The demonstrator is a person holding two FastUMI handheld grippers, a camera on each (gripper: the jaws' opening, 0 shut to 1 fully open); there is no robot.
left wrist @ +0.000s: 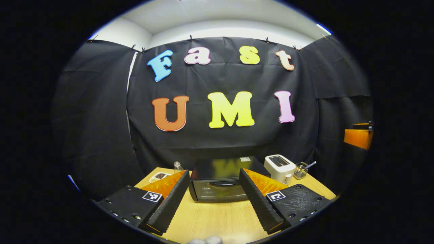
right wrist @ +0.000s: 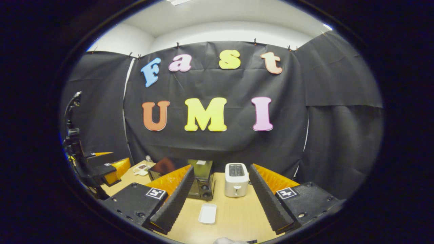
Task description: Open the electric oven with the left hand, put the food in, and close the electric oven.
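Observation:
The black electric oven [left wrist: 217, 184] stands on the wooden table [left wrist: 217, 220] with its glass door shut and the handle across the top of the door. My left gripper [left wrist: 215, 203] is open in front of it, apart from the door, with nothing between its fingers. In the right gripper view the oven [right wrist: 201, 181] is seen from its knob side. My right gripper [right wrist: 218, 200] is open and empty above the table. A small dish of brown food [left wrist: 159, 176] lies left of the oven, also seen at the far left as the dish [right wrist: 140, 169]. The left gripper [right wrist: 101, 169] hangs beside it.
A white toaster [left wrist: 278, 167] stands right of the oven, with a wire basket [left wrist: 300, 170] holding a utensil beyond it. A small bottle [left wrist: 177, 166] stands behind the dish. A white rectangular tray [right wrist: 207, 213] lies on the table [right wrist: 237, 217] before the toaster [right wrist: 236, 184].

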